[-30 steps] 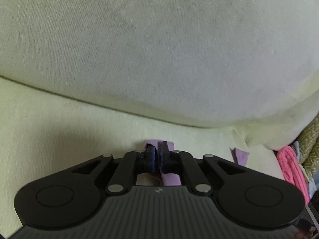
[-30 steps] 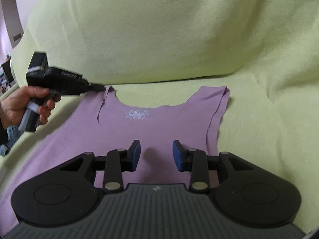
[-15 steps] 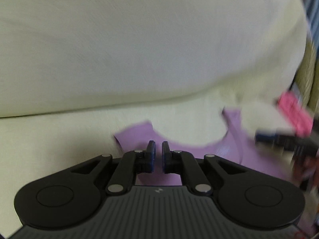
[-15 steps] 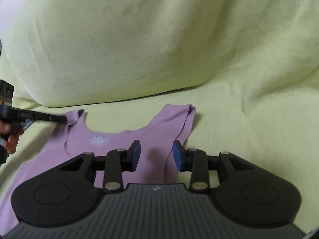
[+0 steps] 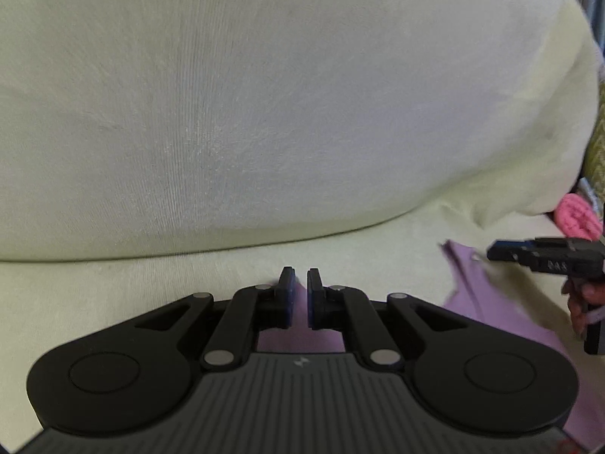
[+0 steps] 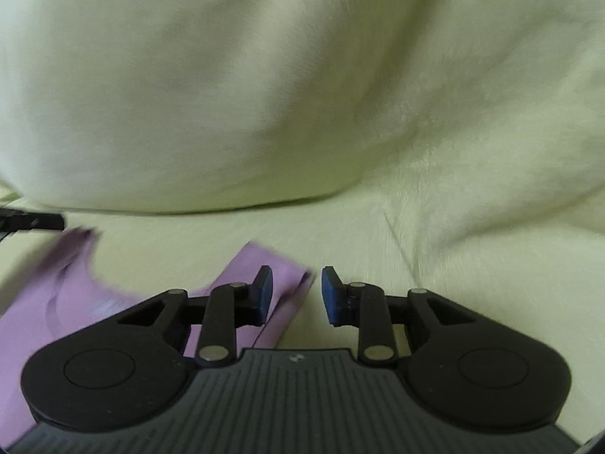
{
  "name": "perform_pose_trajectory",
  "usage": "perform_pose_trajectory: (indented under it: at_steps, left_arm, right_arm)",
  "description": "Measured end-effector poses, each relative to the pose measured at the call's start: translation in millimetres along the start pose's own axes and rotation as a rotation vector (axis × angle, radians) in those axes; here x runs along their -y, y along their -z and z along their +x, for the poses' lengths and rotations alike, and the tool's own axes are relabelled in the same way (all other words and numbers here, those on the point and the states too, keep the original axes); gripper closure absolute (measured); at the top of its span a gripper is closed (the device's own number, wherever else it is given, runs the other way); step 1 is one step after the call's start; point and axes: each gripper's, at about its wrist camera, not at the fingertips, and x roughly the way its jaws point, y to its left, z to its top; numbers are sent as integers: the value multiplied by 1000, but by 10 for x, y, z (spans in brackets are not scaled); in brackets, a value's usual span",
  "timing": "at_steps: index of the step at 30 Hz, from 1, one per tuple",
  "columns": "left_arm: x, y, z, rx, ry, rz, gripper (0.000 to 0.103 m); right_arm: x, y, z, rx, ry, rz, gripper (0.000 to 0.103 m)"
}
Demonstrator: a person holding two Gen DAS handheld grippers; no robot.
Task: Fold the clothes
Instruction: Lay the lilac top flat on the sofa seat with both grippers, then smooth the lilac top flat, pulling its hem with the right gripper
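While right tool [image 6: 293, 295] gapes, purple top [image 6: 75, 302] lies flat.

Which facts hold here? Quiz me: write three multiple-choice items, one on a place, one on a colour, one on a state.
1. The top lies:
A. on the seat cover in front of the back cushion
B. on a hanger
C. in a basket

2. The top is:
A. red
B. purple
C. white

3. The right tongs are:
A. shut on the top
B. shut on nothing
C. open

Answers:
1 A: the top is spread on the yellow-green seat cover, below the back cushion.
2 B: its fabric is lilac-purple in both views.
3 C: the right tongs show a wide gap between their blue pads, above a strap of the top.
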Motion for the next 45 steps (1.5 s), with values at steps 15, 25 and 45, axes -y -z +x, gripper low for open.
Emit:
perform_pose_trajectory:
  at_steps: [15, 25, 45]
  left_arm:
    - [1348, 1714, -1733, -324, -34, 347, 81]
    - [1882, 2213, -2575, -243, -64, 293, 78]
    - [2671, 3093, -2542, -306, -254, 775, 74]
  right_arm:
    - [-474, 1684, -1985, -285, -90, -53, 77]
    - [-902, 2131, -2810, -264, -33, -221, 76]
    - [-1273, 2567, -2881, -202, 133, -625, 76]
